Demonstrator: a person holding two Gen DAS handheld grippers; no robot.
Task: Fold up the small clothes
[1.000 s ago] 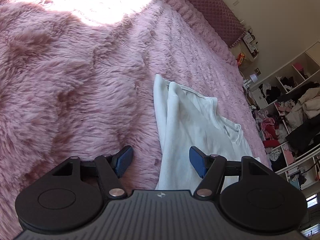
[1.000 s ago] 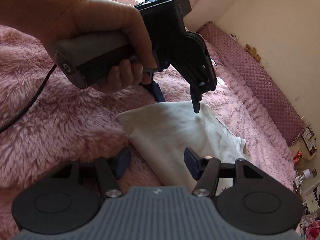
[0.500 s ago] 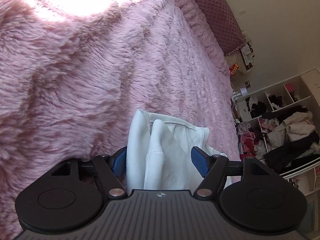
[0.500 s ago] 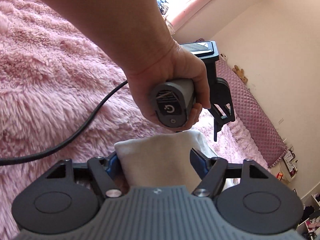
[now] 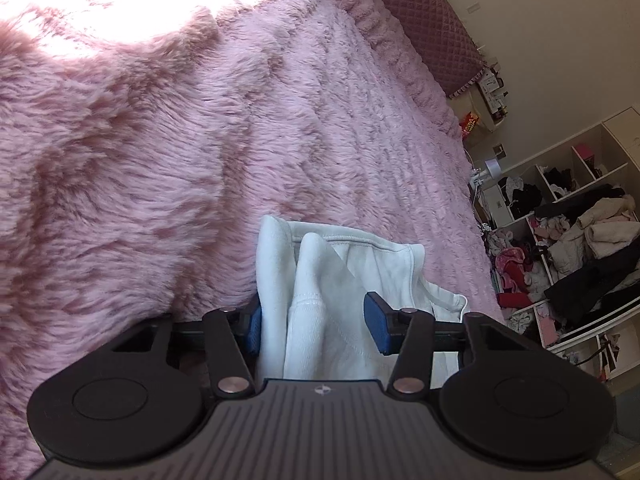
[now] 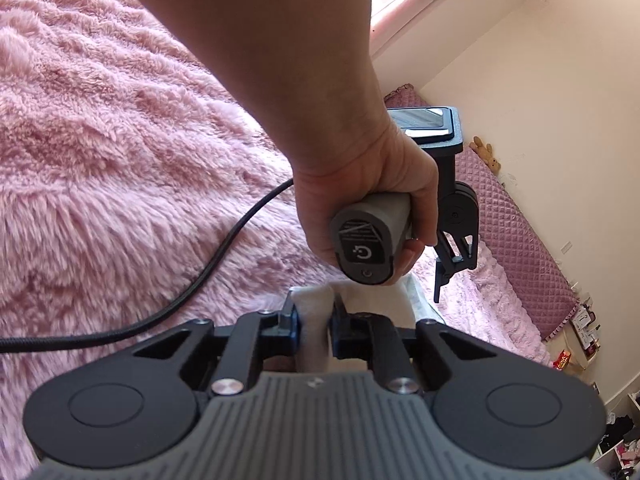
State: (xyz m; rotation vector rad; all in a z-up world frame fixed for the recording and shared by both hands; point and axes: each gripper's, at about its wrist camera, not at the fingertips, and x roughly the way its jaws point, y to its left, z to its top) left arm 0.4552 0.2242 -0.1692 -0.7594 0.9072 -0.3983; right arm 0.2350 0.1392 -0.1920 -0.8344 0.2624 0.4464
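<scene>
A small white garment (image 5: 360, 256) lies bunched on the pink fluffy blanket (image 5: 160, 160). In the left wrist view its folded edge fills the space between the blue pads of my left gripper (image 5: 314, 328). Those jaws are closing around it and still stand fairly wide. In the right wrist view my right gripper (image 6: 317, 326) is closing tight, its pads pinching a narrow fold of the same garment (image 6: 314, 300). Just beyond it a person's hand (image 6: 360, 184) grips the grey handle (image 6: 368, 240) of the left gripper, hiding most of the garment.
A black cable (image 6: 200, 280) trails across the blanket to the left. A quilted purple headboard (image 5: 420, 20) runs along the bed's far edge. White shelves (image 5: 580, 240) stuffed with clothes stand off the bed at the right.
Both grippers moved forward over the garment's near edge. The right jaws went from wide to pinched on a fold. The left jaws narrowed around the bunched cloth.
</scene>
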